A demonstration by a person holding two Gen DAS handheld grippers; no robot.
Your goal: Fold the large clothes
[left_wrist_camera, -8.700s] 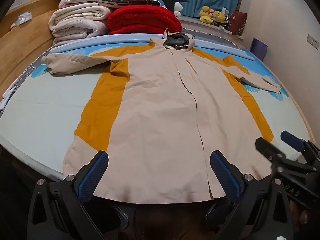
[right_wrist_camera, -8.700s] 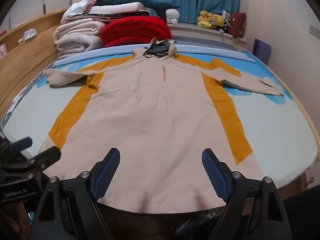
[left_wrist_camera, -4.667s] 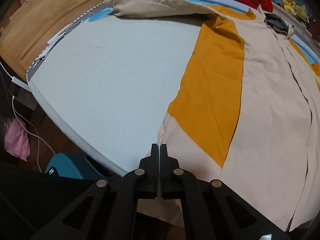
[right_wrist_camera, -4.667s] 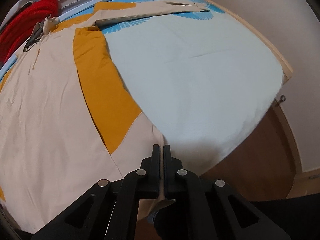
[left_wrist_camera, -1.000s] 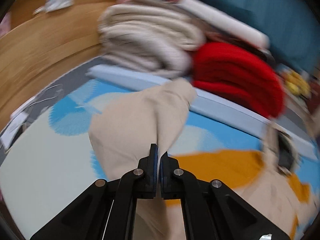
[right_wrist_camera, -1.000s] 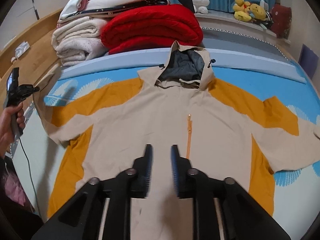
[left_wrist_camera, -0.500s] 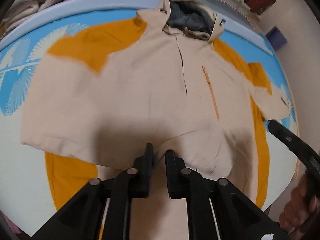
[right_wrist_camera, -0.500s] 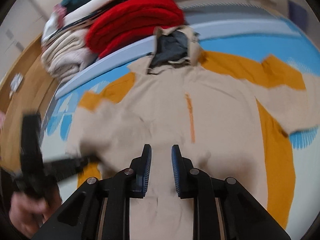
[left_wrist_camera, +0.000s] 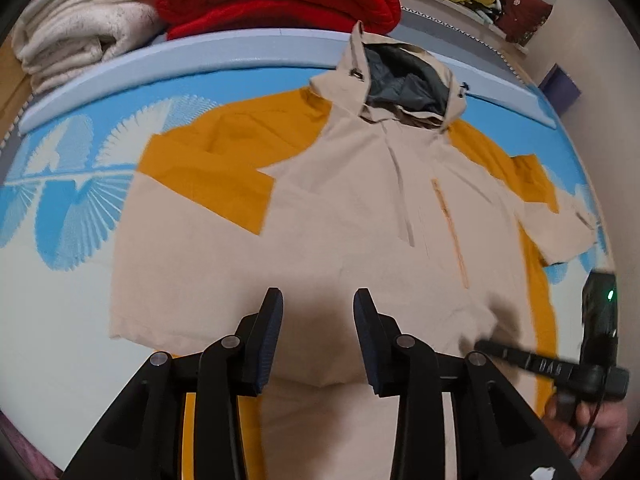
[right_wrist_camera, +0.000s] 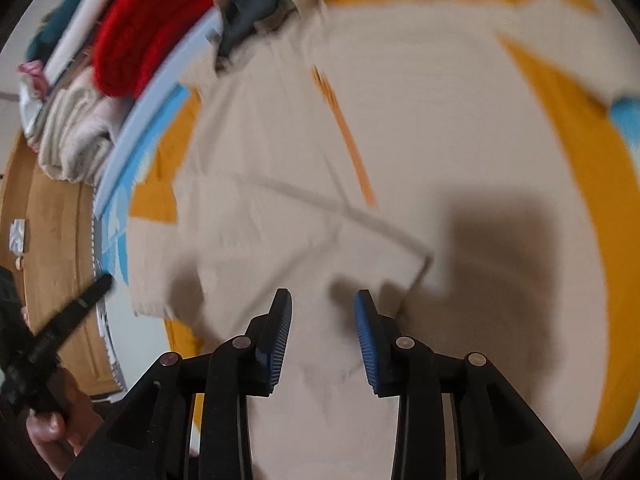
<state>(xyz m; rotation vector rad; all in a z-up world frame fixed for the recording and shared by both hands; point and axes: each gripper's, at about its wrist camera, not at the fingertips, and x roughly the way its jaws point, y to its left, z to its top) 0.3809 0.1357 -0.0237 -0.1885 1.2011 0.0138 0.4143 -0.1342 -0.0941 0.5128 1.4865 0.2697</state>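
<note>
Now both claws gape empty: left gripper [left_wrist_camera: 316, 330], right gripper [right_wrist_camera: 322, 330]. With the hooded jacket [left_wrist_camera: 360, 216] sleeve lying across mid-frame, I'd pinch the opposite cuff squarely next.

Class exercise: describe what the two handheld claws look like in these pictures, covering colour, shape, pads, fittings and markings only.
Both claws, left and right, are black angular plastic frames with silver round rivets at the joints. Each has two flat fingers lined with ribbed blue pads. In the left wrist view, the right claw's handle carries white lettering, too blurred to read for certain, a green light and a thin cable.
</note>
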